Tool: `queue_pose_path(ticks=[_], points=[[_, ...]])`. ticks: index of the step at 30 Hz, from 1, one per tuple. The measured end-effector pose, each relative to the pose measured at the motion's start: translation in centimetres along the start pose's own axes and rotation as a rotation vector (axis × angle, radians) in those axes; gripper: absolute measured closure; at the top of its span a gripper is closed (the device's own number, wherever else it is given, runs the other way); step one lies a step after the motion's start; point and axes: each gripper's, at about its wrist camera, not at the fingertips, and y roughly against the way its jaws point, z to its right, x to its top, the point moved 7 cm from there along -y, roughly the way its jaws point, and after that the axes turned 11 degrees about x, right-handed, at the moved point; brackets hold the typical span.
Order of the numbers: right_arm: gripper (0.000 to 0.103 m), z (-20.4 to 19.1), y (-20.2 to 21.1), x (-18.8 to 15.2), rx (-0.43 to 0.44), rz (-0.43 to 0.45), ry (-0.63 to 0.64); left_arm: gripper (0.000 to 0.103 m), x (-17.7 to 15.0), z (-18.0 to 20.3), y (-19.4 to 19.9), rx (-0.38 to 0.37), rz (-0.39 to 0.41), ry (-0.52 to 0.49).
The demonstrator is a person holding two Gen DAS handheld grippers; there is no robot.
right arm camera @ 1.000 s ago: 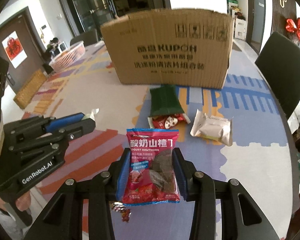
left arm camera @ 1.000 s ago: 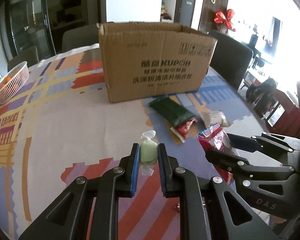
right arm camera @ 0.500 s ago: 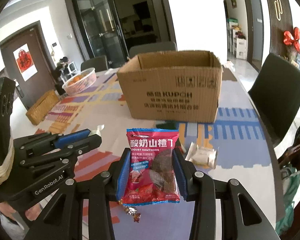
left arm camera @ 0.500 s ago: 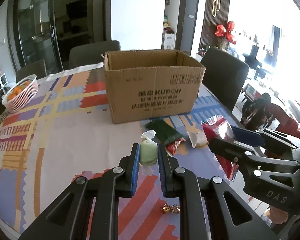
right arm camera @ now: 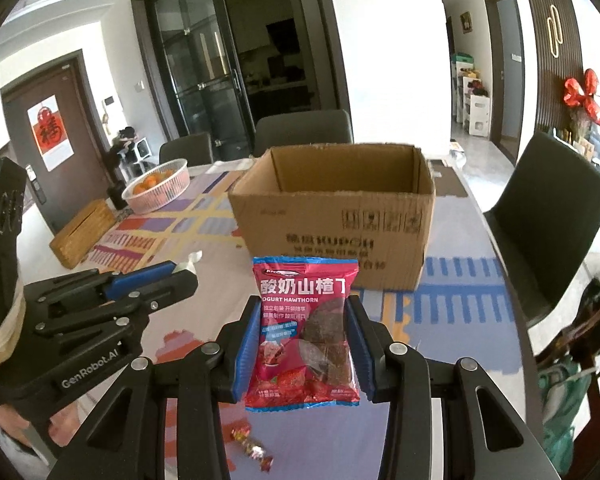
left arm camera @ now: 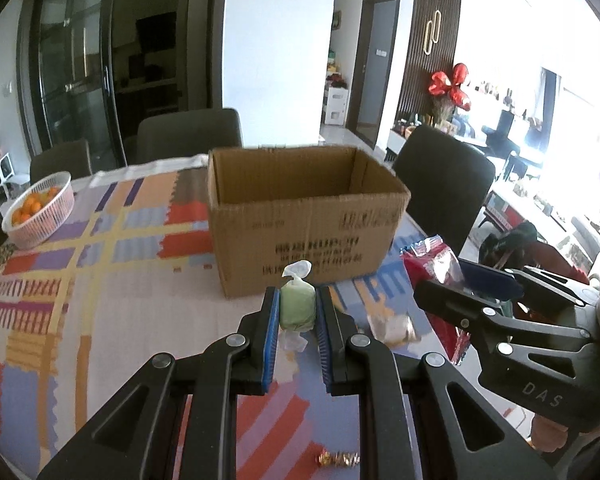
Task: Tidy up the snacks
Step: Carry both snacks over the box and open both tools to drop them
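My left gripper (left arm camera: 298,312) is shut on a small green wrapped snack (left arm camera: 297,307) held above the table. The red yogurt hawthorn packet (right arm camera: 305,332) hangs upright between the pads of my right gripper (right arm camera: 305,340), which is shut on it. Ahead of both stands an open cardboard box (left arm camera: 306,216), (right arm camera: 334,212), its inside showing only bare walls. In the left wrist view the right gripper (left arm camera: 444,280) with the red packet (left arm camera: 432,258) sits at the right. The left gripper (right arm camera: 180,272) shows at the left of the right wrist view. A pale wrapped snack (left arm camera: 392,326) lies on the table.
A patterned cloth covers the table (left arm camera: 112,264). A white basket of oranges (left arm camera: 40,210), (right arm camera: 158,186) stands far left. Small foil candies (left arm camera: 338,458), (right arm camera: 252,446) lie near the front edge. Dark chairs (left arm camera: 444,184), (right arm camera: 548,216) ring the table. A wooden box (right arm camera: 84,232) sits at the left edge.
Both grippers have risen with their snacks, so the box's open top now shows. The green and red packets in front of the box have dropped out of sight behind the grippers.
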Motion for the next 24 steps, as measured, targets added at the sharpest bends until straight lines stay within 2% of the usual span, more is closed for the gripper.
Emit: queue_pose_path(ticks=[8,15,24], points=[[0.061,1.7,-0.8,5.6,-0.04,0.059,0.019,0.084,5.7,-0.4,-2.1,-0.013,0.043,-0.001],[0.061,3.4,-3.0,9.6,-0.049,0.06,0.029,0.084,9.6,-0.7,-4.7,-0.025,0.037,0.006],[0.061,5.3,-6.7,12.9,-0.063,0.034,0.049,0.084,11.6,-1.2,-8.9,-0.018,-0.016,0.009]])
